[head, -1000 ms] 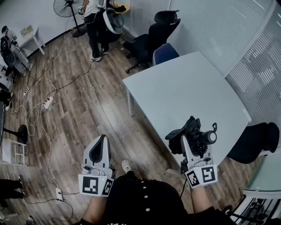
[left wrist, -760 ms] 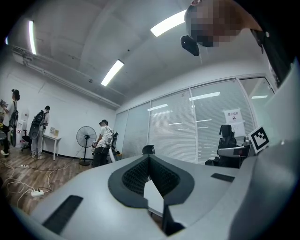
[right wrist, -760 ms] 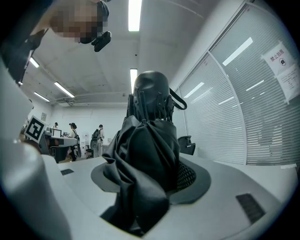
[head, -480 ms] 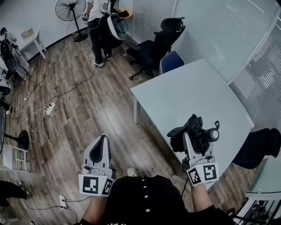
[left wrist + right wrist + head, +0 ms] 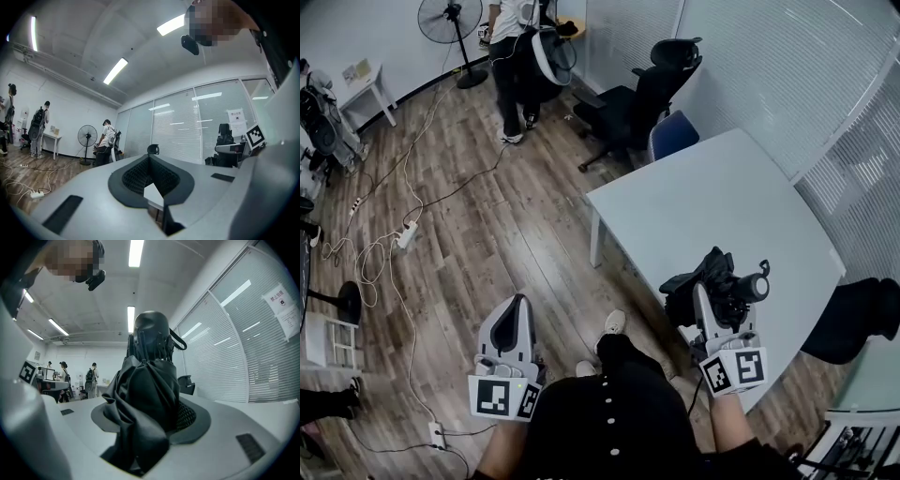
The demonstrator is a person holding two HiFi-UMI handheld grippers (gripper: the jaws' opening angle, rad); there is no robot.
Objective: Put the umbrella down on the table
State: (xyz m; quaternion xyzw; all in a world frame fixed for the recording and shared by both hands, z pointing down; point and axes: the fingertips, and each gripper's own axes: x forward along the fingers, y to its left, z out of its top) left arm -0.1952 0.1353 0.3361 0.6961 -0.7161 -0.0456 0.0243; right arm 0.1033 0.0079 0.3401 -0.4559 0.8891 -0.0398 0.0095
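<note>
- Umbrella (image 5: 712, 284) – black, folded short, cloth loose and unstrapped; a round handle with a wrist loop at one end.
- Place: carried level in the right gripper (image 5: 710, 298), over the near edge of the desk (image 5: 712, 202); judged not yet resting on it.
- Right gripper (image 5: 151, 425): jaws spread wide round the bunched middle of the umbrella (image 5: 149, 390), pads pressed into the cloth.
- Left gripper (image 5: 516, 314): out over the floor, well apart from the desk; in its own view the left gripper (image 5: 150, 174) has its jaws together at the tips, with nothing between them.
- Handling, as judged: light; a stiff core of shaft and ribs under soft, slick cloth – the folds may slide or sag in the grip.
- Hold point, as judged: the thick middle, where the ribs back the cloth, as now; the hard handle is the firmer alternative.
- Not fragile; it may roll a little once laid flat.
</note>
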